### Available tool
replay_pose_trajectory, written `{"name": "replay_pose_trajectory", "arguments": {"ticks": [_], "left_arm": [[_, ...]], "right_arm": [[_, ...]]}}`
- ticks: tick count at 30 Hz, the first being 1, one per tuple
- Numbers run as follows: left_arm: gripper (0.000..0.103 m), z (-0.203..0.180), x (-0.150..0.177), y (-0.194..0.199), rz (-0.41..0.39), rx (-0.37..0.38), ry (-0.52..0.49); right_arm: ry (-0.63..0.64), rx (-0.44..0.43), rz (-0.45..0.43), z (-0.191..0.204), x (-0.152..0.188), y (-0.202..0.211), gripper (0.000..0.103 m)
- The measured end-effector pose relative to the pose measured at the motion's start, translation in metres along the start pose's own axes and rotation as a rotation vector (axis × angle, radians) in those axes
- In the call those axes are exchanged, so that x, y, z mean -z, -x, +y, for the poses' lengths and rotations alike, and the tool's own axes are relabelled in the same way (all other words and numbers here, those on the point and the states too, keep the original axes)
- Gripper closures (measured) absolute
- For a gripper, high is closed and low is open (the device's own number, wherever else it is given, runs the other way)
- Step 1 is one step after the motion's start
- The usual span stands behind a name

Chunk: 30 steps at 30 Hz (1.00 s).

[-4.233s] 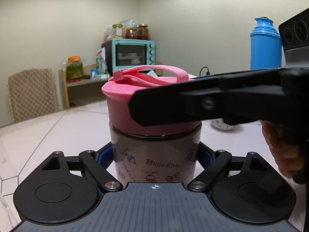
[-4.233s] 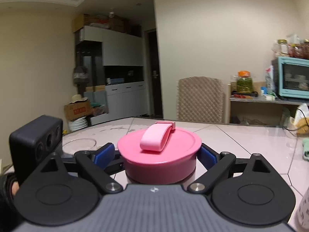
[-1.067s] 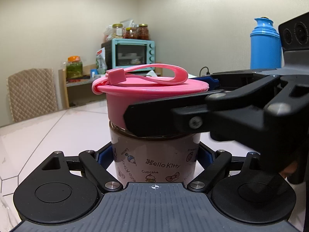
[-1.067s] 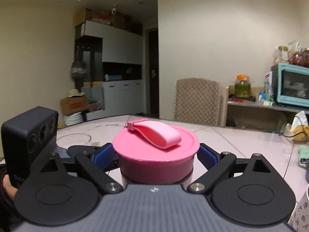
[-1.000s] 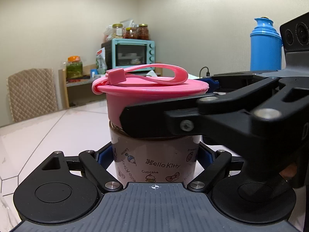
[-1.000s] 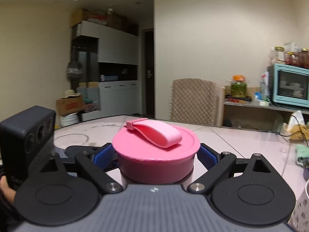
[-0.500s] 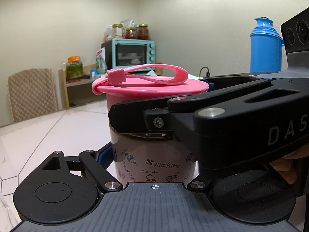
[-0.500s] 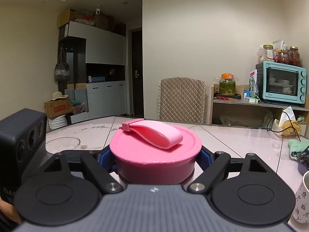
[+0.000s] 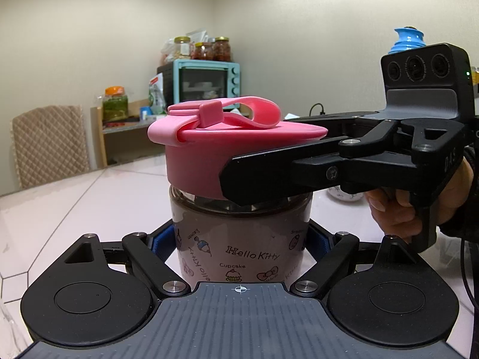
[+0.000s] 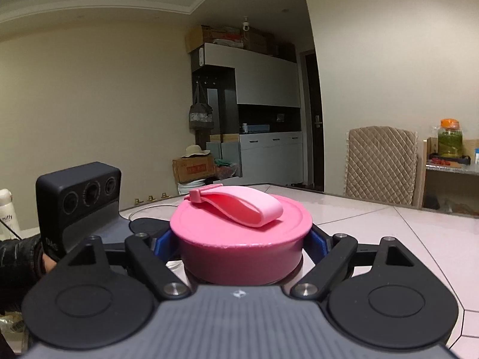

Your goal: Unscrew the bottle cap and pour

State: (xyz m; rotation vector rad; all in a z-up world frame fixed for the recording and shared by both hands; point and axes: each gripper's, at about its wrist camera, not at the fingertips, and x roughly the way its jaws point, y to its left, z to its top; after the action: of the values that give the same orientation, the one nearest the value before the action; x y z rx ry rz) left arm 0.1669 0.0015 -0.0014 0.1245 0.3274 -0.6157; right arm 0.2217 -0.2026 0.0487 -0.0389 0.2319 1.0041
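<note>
Left wrist view: left gripper (image 9: 239,239) jaws clamped on lower body of Hello Kitty bottle (image 9: 239,239), upright on pale tiled worktop (image 9: 89,197). Pink cap (image 9: 209,155) sits tilted atop bottle, glass neck showing beneath. Right gripper (image 9: 269,176) reaches in from right, jaws gripping cap's side. Teal oven (image 9: 206,83) on shelf behind.

Right wrist view: right gripper (image 10: 239,245) jaws closed on pink cap (image 10: 239,233), strap folded flat across top. Left gripper's camera block (image 10: 80,197) at left.
</note>
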Motion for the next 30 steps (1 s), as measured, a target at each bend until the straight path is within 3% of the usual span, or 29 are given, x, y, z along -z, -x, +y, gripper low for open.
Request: {"name": "replay_pose_trajectory", "arguments": {"ticks": [9,15,23,26,30], "left_arm": [[0.013,0.001,0.000,-0.001,0.000,0.001,0.002],[0.013,0.001,0.000,-0.001,0.000,0.001,0.002],[0.013,0.002,0.000,-0.001,0.000,0.001,0.002],[0.013,0.001,0.000,-0.002,0.000,0.002,0.002],[0.013,0.001,0.000,-0.002,0.000,0.002,0.003]], "right_arm": [[-0.005,0.272,0.001,0.044,-0.007,0.005,0.011],[-0.060,0.390,0.009,0.058,-0.008,-0.004,0.011],[-0.103,0.446,0.016,0.065,-0.008,-0.017,0.017],[-0.068,0.471,0.011,0.071,-0.005,-0.020,0.018],[-0.004,0.435,0.007,0.070,0.001,-0.013,0.018]]}}
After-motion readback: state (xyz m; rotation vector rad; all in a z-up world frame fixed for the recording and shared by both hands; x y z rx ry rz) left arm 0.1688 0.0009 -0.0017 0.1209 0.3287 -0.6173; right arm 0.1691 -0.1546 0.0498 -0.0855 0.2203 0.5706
